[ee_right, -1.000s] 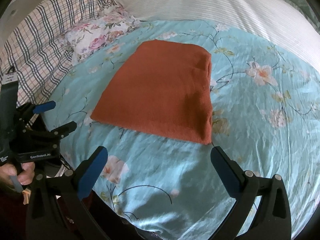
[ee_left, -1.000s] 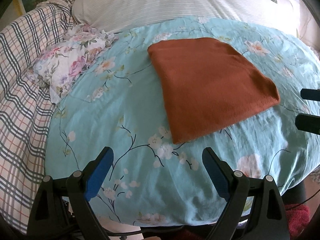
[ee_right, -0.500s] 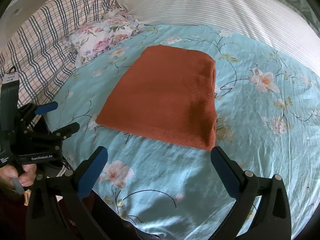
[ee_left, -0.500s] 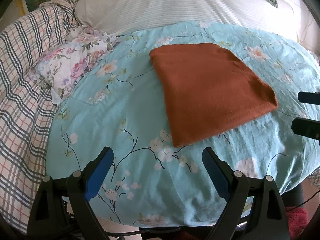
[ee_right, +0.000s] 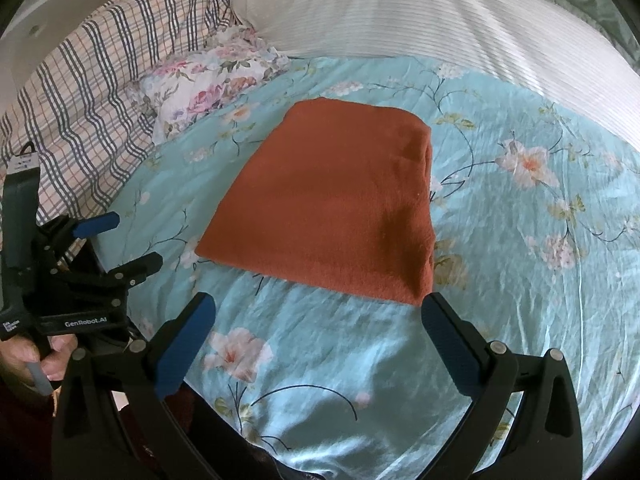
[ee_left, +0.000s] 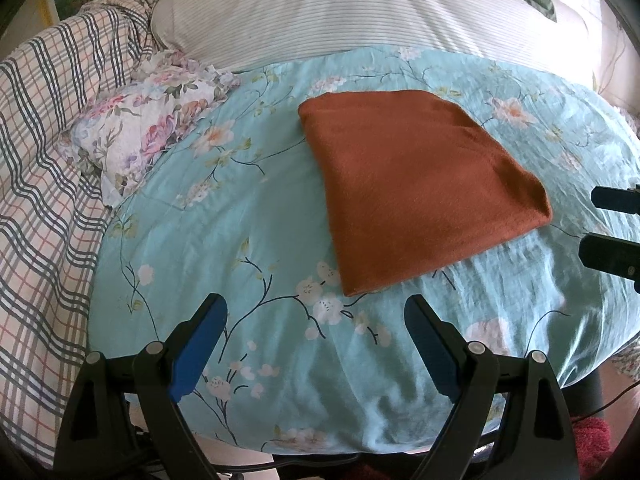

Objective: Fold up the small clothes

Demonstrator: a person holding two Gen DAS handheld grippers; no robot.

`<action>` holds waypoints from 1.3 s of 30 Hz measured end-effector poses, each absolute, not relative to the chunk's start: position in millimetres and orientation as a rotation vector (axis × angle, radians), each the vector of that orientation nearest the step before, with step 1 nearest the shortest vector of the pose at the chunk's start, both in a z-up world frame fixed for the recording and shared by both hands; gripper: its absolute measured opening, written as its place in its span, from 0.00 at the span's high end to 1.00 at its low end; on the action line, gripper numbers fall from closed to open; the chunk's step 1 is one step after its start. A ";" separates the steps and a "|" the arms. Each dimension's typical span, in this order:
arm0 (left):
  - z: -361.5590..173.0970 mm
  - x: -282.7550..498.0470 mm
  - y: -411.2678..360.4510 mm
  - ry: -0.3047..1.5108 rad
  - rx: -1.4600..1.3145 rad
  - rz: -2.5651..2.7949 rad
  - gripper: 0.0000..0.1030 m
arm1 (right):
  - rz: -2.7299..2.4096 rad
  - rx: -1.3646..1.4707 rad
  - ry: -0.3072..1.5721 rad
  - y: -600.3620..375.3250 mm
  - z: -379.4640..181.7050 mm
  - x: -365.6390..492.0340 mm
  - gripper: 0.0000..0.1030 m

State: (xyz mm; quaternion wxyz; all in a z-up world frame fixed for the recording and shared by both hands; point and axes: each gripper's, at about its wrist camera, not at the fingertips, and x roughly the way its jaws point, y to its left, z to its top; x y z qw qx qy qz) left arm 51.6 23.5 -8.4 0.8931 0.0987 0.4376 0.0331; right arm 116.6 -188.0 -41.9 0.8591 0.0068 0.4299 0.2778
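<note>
The rust-orange fleecy cloth (ee_left: 416,188) lies folded into a flat, thick packet in the centre of both views, resting on the pale turquoise floral bedsheet (ee_left: 248,248); its edges look squared and its doubled layers show along the right side in the right wrist view (ee_right: 332,208); by that, the folding of this piece seems finished or nearly so, with at most one more halving or a smoothing left. The left gripper (ee_left: 316,320), at the bottom of its frame, has its blue-padded jaws spread wide and holds nothing; the right gripper (ee_right: 318,320) is likewise spread and empty, its right pad just beside the cloth's near corner. A small rose-print pillow (ee_left: 148,140) sits at the upper left, well apart from the cloth.
</note>
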 end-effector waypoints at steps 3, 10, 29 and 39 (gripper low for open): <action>-7.8 50.9 22.7 0.906 0.199 0.068 0.12 | 0.589 0.014 0.906 -187.3 -43.4 117.1 0.00; -7.1 50.8 23.8 0.902 0.193 0.065 0.12 | 0.591 0.015 0.907 -185.0 -43.9 116.1 0.00; -5.7 51.0 21.3 0.901 0.183 0.065 0.12 | 0.592 0.013 0.905 -179.6 -44.7 110.8 0.00; -3.9 50.0 16.1 0.895 0.179 0.069 0.12 | 0.590 0.014 0.905 -178.7 -44.1 109.8 0.00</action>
